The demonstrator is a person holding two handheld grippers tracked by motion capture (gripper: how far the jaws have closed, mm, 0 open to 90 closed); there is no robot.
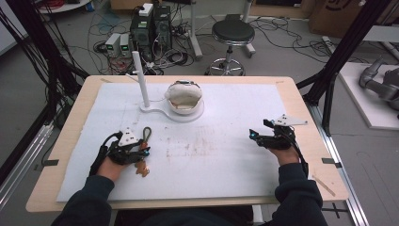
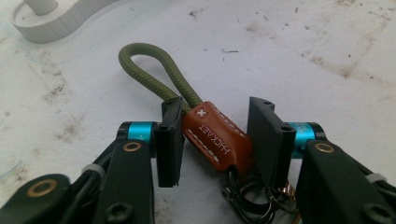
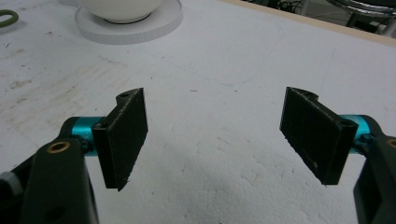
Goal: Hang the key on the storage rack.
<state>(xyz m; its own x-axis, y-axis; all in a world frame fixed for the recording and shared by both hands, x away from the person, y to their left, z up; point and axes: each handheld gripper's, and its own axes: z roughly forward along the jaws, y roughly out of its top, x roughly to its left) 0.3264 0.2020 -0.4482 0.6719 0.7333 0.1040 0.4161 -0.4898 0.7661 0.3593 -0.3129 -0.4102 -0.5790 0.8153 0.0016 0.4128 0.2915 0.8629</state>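
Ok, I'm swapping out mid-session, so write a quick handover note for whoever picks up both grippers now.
Left gripper: jaws either side of the brown leather keychain tab, not fully clamped; its olive cord loop lies on the white mat.
Right gripper: open, empty, over bare mat.
White stand with post and bowl-shaped holder sit at the far side.
Done: keychain approached. Left: close and lift; goal unstated.

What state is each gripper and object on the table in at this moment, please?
Left gripper: jaws straddling the keychain, not clamped.
Keychain: flat on the mat, green loop pointing away.
Right gripper: open, empty.
Bowl: upright on the white stand.
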